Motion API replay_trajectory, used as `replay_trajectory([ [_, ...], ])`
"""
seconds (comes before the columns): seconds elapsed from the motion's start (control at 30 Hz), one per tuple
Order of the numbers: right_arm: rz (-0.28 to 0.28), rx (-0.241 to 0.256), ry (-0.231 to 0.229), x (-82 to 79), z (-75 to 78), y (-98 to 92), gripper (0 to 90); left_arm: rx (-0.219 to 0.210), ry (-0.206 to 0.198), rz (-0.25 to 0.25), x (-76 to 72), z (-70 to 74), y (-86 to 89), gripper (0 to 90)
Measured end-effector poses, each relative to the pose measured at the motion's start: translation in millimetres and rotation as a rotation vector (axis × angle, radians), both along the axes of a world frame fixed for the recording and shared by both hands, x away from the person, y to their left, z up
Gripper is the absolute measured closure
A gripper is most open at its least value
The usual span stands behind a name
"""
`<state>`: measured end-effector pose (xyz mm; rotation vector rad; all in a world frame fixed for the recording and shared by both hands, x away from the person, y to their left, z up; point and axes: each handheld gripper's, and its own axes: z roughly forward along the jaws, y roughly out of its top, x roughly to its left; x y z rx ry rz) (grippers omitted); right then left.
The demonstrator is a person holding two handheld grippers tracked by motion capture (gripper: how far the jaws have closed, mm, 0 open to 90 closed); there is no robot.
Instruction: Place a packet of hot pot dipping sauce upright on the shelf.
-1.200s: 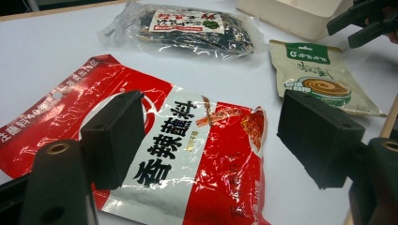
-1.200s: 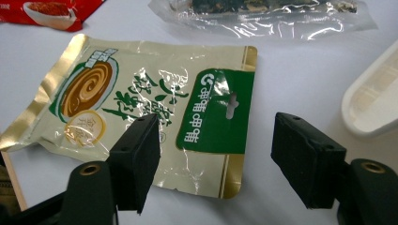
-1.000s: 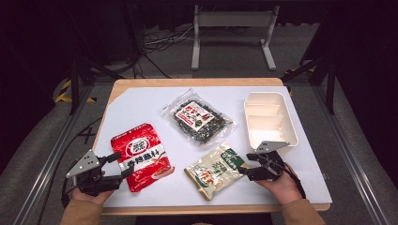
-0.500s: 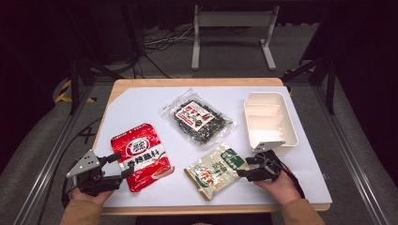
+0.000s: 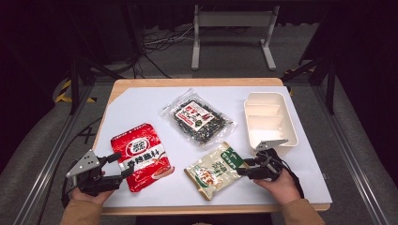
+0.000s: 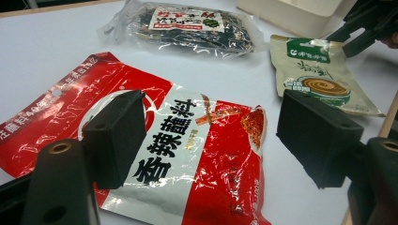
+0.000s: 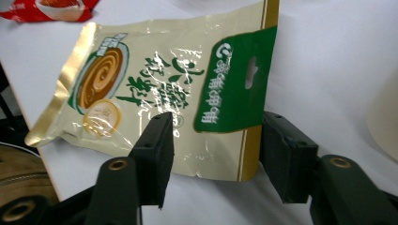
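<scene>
The white-covered tabletop (image 5: 141, 108) carries one tray and three packets. The cream tray (image 5: 269, 118) stands at the right, toward the far side, its long axis running near to far; low walls split it into compartments, and as far as the high view shows they hold nothing. Largest of the packets is the red packet (image 5: 141, 156) at the near left, lying flat with its long axis running from far left to near right. The clear packet of dark dried food (image 5: 198, 120) lies in the middle toward the far side, also flat, its long axis slanting from far left to near right. The smallest is the beige packet with a green top band (image 5: 218, 168) at the near middle, just right of the red one and apart from it; its long axis slants from near left to far right, and the green band with the hang hole points toward the tray and the right claw. The left claw (image 5: 120, 168) rests at the near left edge, its jaws wide apart on either side of the red packet's near left corner, gripping nothing. The right claw (image 5: 244, 167) sits at the near right, just in front of the tray, jaws open and straddling the green-banded end of the beige packet (image 7: 187, 93), not yet closed on it.
</scene>
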<state>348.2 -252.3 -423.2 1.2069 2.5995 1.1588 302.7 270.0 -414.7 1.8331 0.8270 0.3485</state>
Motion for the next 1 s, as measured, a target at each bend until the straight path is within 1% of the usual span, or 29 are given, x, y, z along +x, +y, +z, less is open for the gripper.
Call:
replay_trajectory([
  [0.07,0.009,0.016,0.000,-1.0,2.2,0.8,49.0,0.000,-0.001,0.001,0.0,-0.2,-0.3,24.3],
  [0.17,0.022,0.018,-0.008,-2.9,4.5,4.4,50.9,0.001,0.001,0.000,0.2,-0.1,-0.2,24.3],
  [0.37,0.045,-0.004,0.012,-1.1,0.6,15.2,52.5,0.002,-0.003,0.001,0.3,-0.4,-0.8,24.2],
  [0.53,0.045,-0.026,0.026,2.5,-4.2,21.2,55.7,0.001,0.000,0.002,0.1,-0.3,-0.5,24.3],
  [0.6,0.043,-0.024,0.029,3.1,-4.7,21.8,56.8,0.002,-0.002,0.001,0.3,-0.3,-0.6,24.3],
  [0.63,0.039,-0.033,0.028,3.7,-5.3,23.0,59.7,0.001,-0.003,0.001,0.4,-0.4,-0.8,24.3],
  [0.7,0.036,-0.035,0.027,4.0,-5.8,23.5,60.9,0.003,-0.003,0.001,0.5,-0.4,-0.8,24.3],
  [0.8,0.015,-0.048,0.042,5.4,-7.9,24.3,65.9,0.003,-0.003,0.003,0.5,-0.4,-0.8,24.3],
  [0.87,-0.005,-0.054,0.049,6.5,-9.5,23.3,73.3,0.001,-0.001,0.004,0.4,-0.4,-0.7,24.3],
  [0.9,-0.013,-0.052,0.059,7.0,-9.5,22.4,76.2,0.003,0.000,0.004,0.2,-0.3,-0.5,24.3],
  [0.93,-0.017,-0.036,0.071,7.9,-9.8,21.0,80.2,0.002,0.000,0.005,0.2,-0.3,-0.5,24.3],
  [0.97,-0.017,-0.036,0.071,7.9,-9.8,21.0,80.2,0.002,0.000,0.005,0.2,-0.3,-0.5,24.3],
  [1.0,-0.019,-0.017,0.080,8.4,-9.5,19.7,84.7,0.002,0.000,0.004,0.2,-0.3,-0.5,24.3],
])
